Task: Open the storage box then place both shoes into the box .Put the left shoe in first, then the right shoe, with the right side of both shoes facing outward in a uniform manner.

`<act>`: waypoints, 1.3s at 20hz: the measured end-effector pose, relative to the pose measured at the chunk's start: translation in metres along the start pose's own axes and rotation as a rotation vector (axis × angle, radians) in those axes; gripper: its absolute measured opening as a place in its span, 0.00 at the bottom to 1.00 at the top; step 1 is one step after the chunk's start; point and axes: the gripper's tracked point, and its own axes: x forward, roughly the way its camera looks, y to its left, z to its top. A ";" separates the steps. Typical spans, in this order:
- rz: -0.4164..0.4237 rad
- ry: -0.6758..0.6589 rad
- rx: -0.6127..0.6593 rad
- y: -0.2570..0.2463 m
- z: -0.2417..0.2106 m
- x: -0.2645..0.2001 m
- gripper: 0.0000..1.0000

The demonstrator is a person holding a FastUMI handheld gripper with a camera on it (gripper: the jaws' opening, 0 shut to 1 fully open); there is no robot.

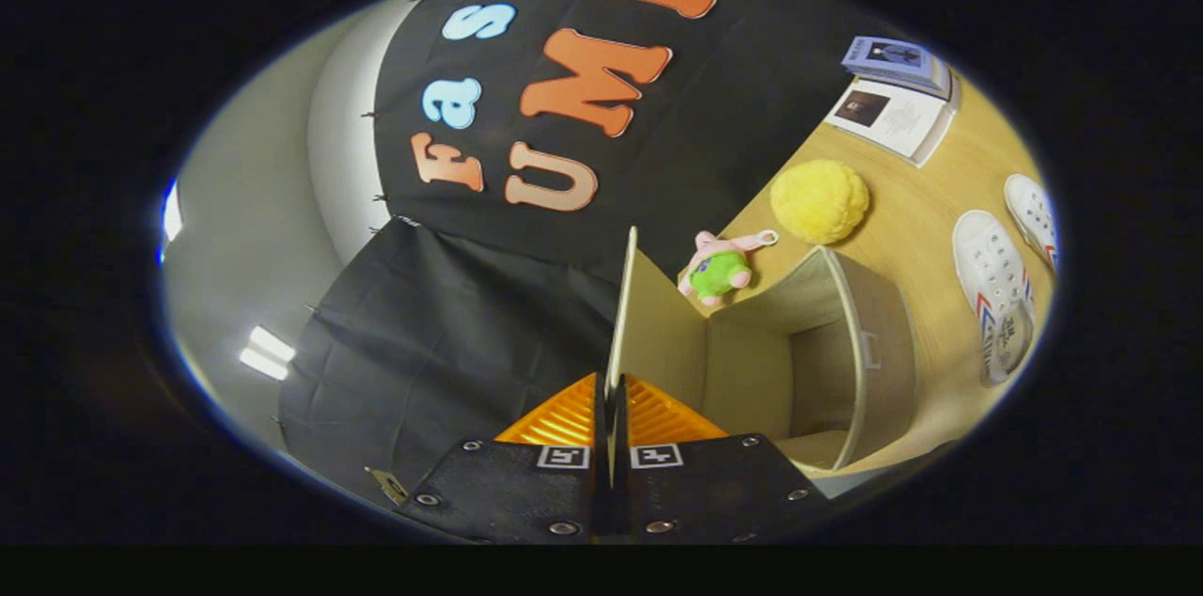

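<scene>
The gripper point(612, 408) is closed on the thin edge of the storage box's lid point(623, 295), both fingers pressed against it. The lid is held raised, its long axis running straight away from the fingers. One storage box point(879, 342) is seen open. Two shoes point(992, 295) lie side by side on the table point(926, 201) beyond the box, roughly parallel. One yellow ball point(820, 199) and one plush toy point(719, 269) lie near the box.

box point(846, 342) – beige, lid point(622, 305) raised | shoes point(992, 295) – white, beside it
</scene>
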 end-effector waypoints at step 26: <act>-0.169 -0.030 -0.444 0.023 -0.015 0.053 0.97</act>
